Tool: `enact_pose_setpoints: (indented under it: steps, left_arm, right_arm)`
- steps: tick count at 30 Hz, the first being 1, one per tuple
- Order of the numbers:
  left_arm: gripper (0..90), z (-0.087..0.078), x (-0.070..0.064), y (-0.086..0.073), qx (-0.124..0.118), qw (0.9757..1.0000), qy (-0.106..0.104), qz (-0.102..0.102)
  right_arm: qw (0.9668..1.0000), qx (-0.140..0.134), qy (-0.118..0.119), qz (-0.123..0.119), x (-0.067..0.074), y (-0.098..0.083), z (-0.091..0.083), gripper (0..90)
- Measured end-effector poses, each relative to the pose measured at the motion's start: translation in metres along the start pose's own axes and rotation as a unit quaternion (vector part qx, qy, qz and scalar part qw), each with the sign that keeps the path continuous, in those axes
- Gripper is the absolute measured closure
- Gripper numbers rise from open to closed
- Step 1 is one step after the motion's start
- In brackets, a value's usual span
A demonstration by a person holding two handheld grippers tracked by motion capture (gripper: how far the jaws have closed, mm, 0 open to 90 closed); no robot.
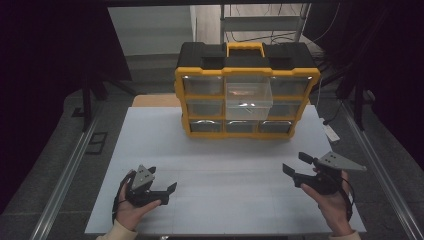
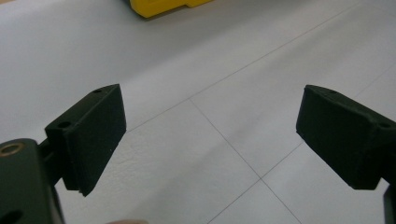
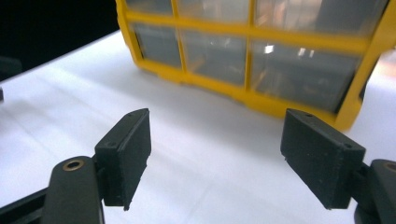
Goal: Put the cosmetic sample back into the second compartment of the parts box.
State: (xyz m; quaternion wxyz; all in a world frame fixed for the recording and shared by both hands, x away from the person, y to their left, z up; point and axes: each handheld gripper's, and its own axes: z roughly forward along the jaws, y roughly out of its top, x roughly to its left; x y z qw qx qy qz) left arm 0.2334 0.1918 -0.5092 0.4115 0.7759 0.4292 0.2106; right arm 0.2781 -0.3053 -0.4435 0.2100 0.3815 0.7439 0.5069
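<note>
Item: yellow-and-black drawer organiser, being kept upright at the far middle of the white table, a three-by-three grid of clear drawers facing the person. The centre clear drawer is standing pulled out toward the near side, ahead of the others; something small is being seen inside it, too blurred to be named.

Item: left gripper, being held low over the near left of the table, well apart from the organiser. In the left gripper view its jaws are being held wide apart with bare table between them.

Item: right gripper, being held over the near right of the table, pointed toward the organiser. In the right gripper view its jaws are likewise being held apart, empty, the organiser's lower drawer row being framed beyond them.

Step in hand, as judged: neither tool is being used on the organiser; an approach toward the drawers is being set up.

Next move, as judged: the right gripper is being called on to be carried forward and raised to the protruding drawer, its open jaws being lined up with the drawer front for a grip or a push.
</note>
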Motion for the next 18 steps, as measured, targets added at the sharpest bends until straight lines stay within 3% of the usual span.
enact_pose_setpoints:
  steps: [8, 18]
  left_arm:
    - [8.8, 0.000, 0.000, 0.000, 0.000, 1.0000, 0.000, 0.002]
    - [8.8, 0.000, -0.001, 0.000, 0.001, 1.0000, -0.002, 0.003]
  right_arm:
    - [0.9988, 0.048, 0.006, -0.003, -0.006, -0.034, 0.013, 25.5]
    - [0.9989, 0.046, 0.003, 0.004, -0.011, -0.038, 0.013, 25.4]
